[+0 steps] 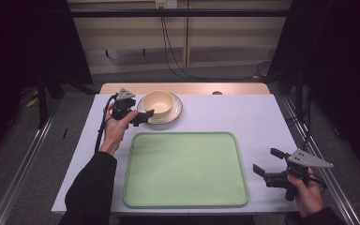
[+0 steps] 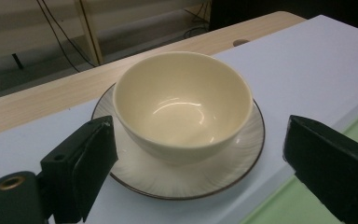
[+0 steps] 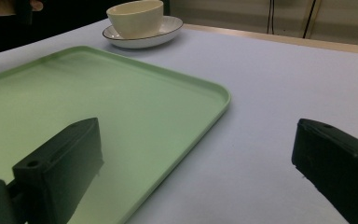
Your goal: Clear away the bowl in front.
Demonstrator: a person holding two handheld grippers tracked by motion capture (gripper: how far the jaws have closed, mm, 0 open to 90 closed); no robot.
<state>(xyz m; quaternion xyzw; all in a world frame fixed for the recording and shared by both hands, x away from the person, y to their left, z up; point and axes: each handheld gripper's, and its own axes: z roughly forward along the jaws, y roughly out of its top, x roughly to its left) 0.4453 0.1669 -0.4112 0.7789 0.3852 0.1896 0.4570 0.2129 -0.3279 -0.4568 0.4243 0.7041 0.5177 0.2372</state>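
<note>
A cream bowl (image 1: pixel 158 101) stands upright on a white saucer with a dark rim (image 1: pixel 176 111) at the back left of the table. My left gripper (image 1: pixel 143 113) hovers open at the saucer's near-left edge. In the left gripper view the bowl (image 2: pixel 182 102) and saucer (image 2: pixel 191 184) sit just ahead of the left gripper (image 2: pixel 200 140), whose jaws stand wide apart and touch nothing. An empty green tray (image 1: pixel 185 168) lies at the front middle. My right gripper (image 1: pixel 267 161) is open just right of it. In the right gripper view the right gripper (image 3: pixel 196 140) spans the tray's corner (image 3: pixel 205 95).
The pale table top (image 1: pixel 243 117) has bare room to the right of the saucer and behind the tray. A wooden strip (image 1: pixel 192 88) runs along the far edge. Beyond it, cables (image 1: pixel 173 51) hang over the floor. Metal rails flank the table on both sides.
</note>
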